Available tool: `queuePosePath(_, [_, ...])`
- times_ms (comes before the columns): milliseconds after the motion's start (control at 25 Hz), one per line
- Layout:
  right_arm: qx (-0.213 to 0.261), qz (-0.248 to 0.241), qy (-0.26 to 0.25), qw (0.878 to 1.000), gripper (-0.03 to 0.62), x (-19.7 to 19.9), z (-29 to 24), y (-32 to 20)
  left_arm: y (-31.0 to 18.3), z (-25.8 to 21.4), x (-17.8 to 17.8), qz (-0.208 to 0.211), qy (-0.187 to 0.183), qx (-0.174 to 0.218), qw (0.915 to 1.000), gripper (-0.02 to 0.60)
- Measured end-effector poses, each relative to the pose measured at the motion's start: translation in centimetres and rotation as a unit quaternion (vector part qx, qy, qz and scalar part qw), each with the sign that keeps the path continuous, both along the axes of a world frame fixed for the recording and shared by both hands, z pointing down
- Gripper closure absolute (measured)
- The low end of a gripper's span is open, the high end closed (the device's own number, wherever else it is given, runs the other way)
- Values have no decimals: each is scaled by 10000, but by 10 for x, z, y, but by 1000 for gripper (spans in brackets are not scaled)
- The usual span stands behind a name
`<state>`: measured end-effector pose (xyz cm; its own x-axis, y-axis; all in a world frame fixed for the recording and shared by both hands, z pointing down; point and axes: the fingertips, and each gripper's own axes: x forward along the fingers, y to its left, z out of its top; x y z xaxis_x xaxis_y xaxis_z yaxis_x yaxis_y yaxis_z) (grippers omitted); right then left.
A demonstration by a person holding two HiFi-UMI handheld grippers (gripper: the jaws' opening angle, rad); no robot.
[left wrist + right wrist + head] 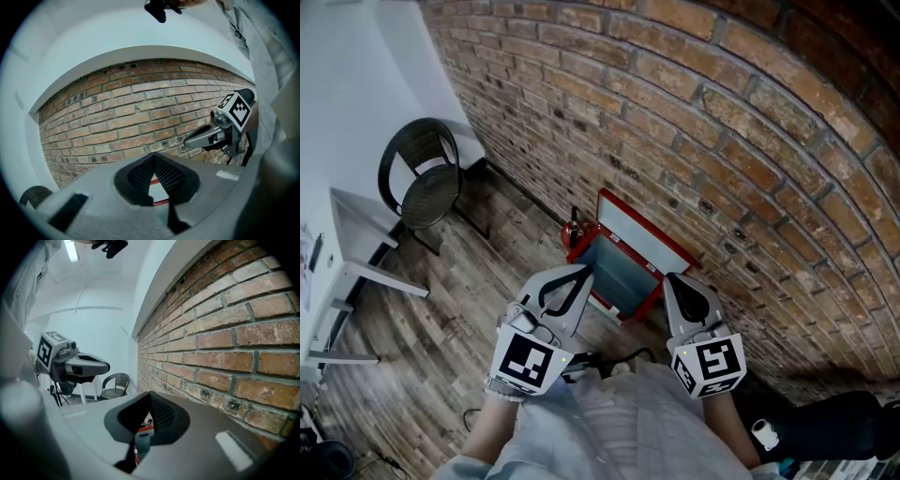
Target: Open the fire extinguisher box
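Note:
The fire extinguisher box [629, 247] is a red-framed case with a pale panel, standing on the floor against the brick wall [722, 122]. A red extinguisher top [573, 229] shows at its left end. Both grippers hover side by side above the box and apart from it. My left gripper [581, 274] has its tips together with nothing between them. My right gripper [673, 281] is shut and empty too. In the left gripper view the pads [168, 176] meet at the tip and a red edge [159, 202] shows through the gap. The right gripper view shows the box [142, 437] below its closed jaws.
A dark round chair [426, 178] stands at the left by the wall, with a white table [358, 246] nearer me. Wood-look flooring [469, 300] lies between them and the box. Dark gear [834, 422] sits at the lower right.

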<state>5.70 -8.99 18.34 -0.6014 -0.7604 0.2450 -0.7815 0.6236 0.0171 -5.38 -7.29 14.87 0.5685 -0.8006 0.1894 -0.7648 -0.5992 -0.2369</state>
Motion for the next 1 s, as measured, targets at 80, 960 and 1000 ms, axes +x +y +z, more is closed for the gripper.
queuePosePath(80, [3, -2, 13, 10000, 588, 0, 0, 0, 0, 0, 1, 3, -7, 3, 10000, 583])
queuePosePath(960, [-57, -113, 96, 9999, 588, -4, 4, 4, -2, 1, -5, -96, -13, 4, 10000, 583])
queuePosePath(1000, [-60, -118, 101, 9999, 588, -4, 5, 4, -2, 2, -5, -103, -11, 0, 9999, 583])
